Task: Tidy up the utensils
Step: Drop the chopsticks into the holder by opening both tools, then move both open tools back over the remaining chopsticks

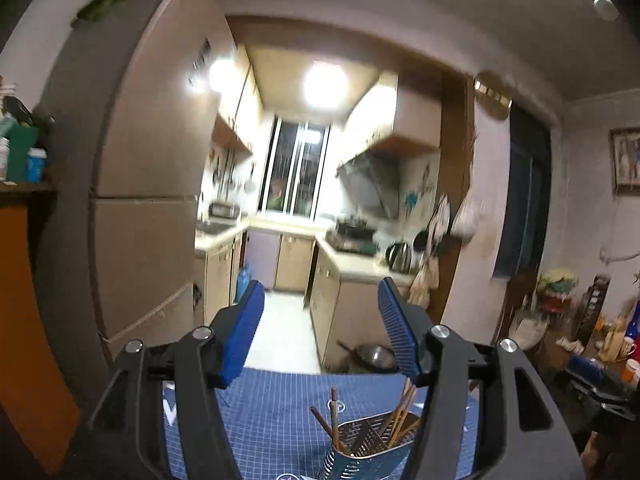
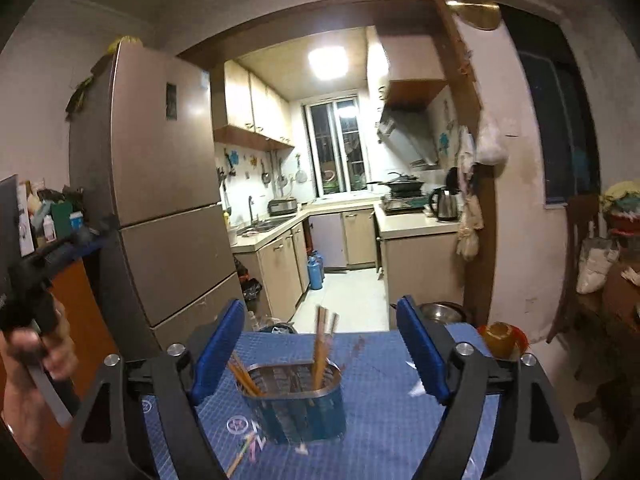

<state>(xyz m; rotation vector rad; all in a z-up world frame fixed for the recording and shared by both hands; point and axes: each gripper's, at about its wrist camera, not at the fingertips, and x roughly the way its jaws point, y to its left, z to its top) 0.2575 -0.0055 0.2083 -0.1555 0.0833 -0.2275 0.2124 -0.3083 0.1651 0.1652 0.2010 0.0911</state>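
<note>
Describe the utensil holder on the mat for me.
The holder is an oval metal caddy, perforated, with a shiny rim and a blue-looking wall. A divider splits it into compartments. It stands upright on the blue grid mat. Several wooden chopsticks stand in it, leaning on the rim: one bunch at the far side, another at the left end in the right wrist view. Neither tool touches it.

holder: blue-and-steel perforated oval caddy, upright on blue grid counter | chopsticks: wooden, standing tilted in its compartments | loose stick: lying flat beside holder's base
</note>
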